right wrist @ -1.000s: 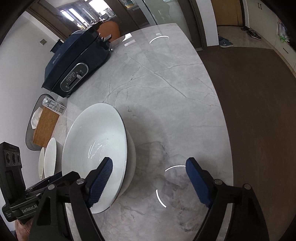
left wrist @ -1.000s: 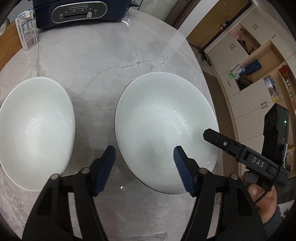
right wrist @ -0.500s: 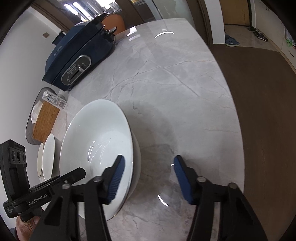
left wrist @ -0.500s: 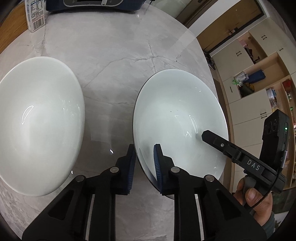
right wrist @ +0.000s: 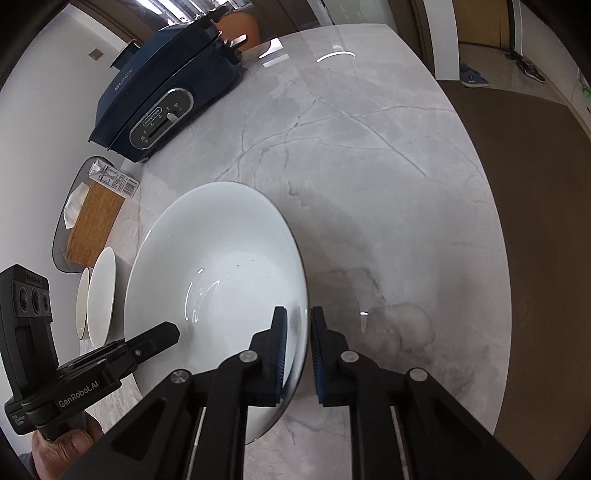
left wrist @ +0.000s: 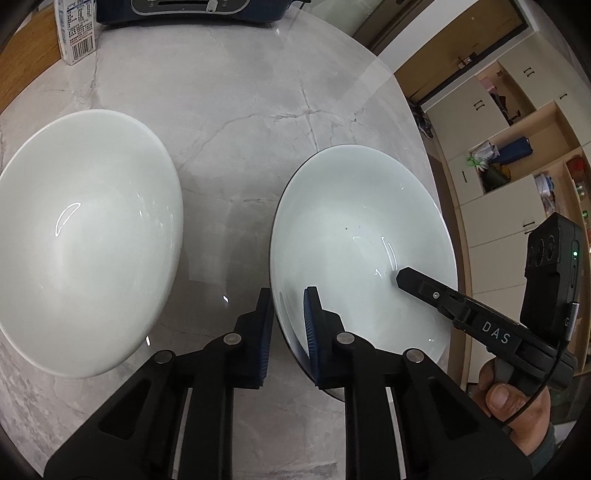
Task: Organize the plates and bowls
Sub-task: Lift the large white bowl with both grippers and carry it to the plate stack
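Left gripper (left wrist: 289, 332) clamped on left rim of white bowl (left wrist: 364, 243), centre-right of frame on marble surface (left wrist: 236, 110). Right gripper (right wrist: 298, 350) clamped on opposite rim. Bowl glossy. Second bowl (left wrist: 85, 236) at left.

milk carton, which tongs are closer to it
Left. The left tongs grip the bowl's rim on the side facing the carton; the right tongs grip the opposite rim.

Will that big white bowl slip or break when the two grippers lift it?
The bowl looks glazed and shiny, so it is probably slippery. The left hand-held gripper and right hand-held gripper each pinch only its thin rim, on opposite sides, which should keep it level. It looks like ceramic: stiff, likely heavy, and apt to chip if dropped on the stone table.
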Demonstrator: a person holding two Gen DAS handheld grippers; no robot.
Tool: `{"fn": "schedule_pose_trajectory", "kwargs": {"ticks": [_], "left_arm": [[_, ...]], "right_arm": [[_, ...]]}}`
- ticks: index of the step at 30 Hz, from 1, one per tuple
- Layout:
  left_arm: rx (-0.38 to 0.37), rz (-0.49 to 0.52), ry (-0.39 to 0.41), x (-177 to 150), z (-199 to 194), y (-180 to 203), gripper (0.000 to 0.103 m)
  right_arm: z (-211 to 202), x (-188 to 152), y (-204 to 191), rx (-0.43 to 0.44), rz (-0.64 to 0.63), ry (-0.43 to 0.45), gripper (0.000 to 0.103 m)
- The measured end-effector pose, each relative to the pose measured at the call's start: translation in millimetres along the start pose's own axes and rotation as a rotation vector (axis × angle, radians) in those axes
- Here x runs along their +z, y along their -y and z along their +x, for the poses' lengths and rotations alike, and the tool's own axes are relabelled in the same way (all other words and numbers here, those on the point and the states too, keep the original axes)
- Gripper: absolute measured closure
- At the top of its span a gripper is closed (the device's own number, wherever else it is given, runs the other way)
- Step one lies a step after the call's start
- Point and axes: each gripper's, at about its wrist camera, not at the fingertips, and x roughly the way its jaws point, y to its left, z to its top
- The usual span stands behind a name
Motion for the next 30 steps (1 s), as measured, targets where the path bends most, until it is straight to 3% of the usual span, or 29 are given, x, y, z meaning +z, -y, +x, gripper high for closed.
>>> {"fn": "schedule_pose_trajectory", "kwargs": {"ticks": [6, 13, 21, 30], "left_arm": [[0.000, 0.058, -0.001, -20, -21, 4, 0.088], [0.001, 0.141, -0.030, -69, -60, -5, 0.088], [0.034, 0.150, -0.040, -126, -121, -62, 0.088], [0.098, 0.095, -0.066, -181, -162, -140, 0.088]], "right_arm": [[-18, -19, -7, 0.009, 0.016, 0.012, 0.089], [-51, -67, -34, -0.008, -0.005, 0.032, 0.088], [-57, -134, -94, 0.014, -0.041, 0.009, 0.086], [-16, -202, -148, 0.063, -0.051, -0.092, 0.086]]}}
